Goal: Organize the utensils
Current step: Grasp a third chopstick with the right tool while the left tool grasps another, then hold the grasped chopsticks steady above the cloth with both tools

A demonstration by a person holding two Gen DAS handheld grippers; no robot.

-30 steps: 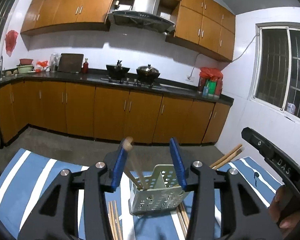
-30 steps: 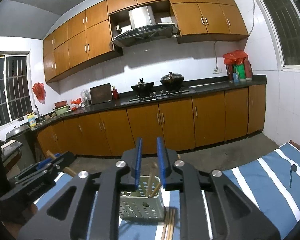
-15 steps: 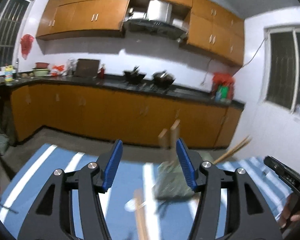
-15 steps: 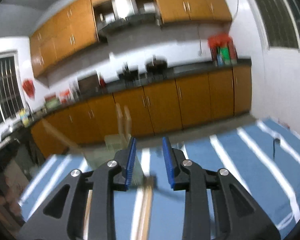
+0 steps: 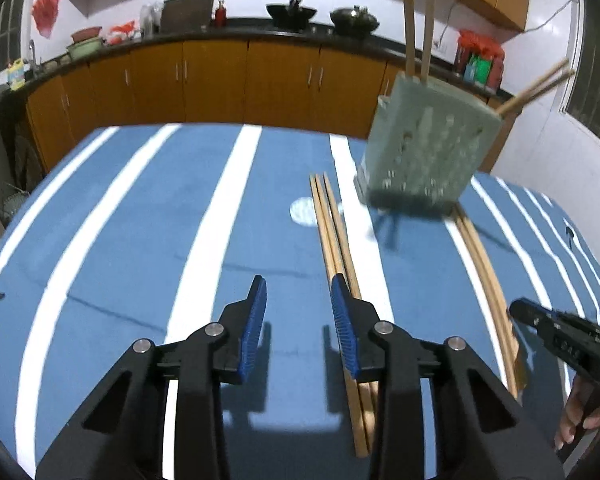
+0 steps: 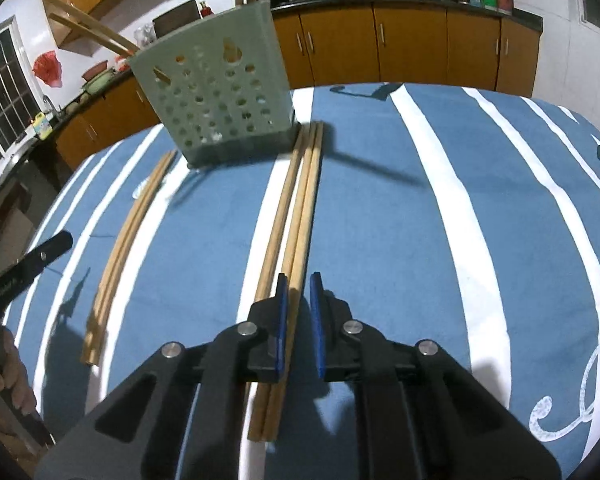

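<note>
In the right wrist view, at the bottom centre of the frame, the right gripper [image 6: 299, 288] is low over the striped blue cloth [image 6: 420, 240]. Its blue pads stand narrow, with only a slim gap, and the tips straddle one stick of the right bundle of chopsticks [image 6: 296, 232]; whether the pads already press the wood cannot be told, so it looks not closed yet. To do this step well, the person should probably take one stick only, or two that lie tight together, because the bundle has several sticks touching each other and a neighbour can be dragged along. The grip seems better near the close end, with the stick kept parallel to the fingers, so it can later be turned upright

In the left wrist view, the left gripper [image 5: 299, 298] is at the bottom centre with the jaws wide and nothing between them. Its right pad is just beside the left bundle of chopsticks [image 5: 332, 232], not around it, so it would need to shift a little toward the right of the frame before closing

Further away, in the upper left of the right wrist view, the perforated green holder [image 6: 216, 92] stands on the cloth, touching the far tips of the right bundle. Some chopsticks already stick out of its top. A pulled stick could perhaps push the holder
</note>
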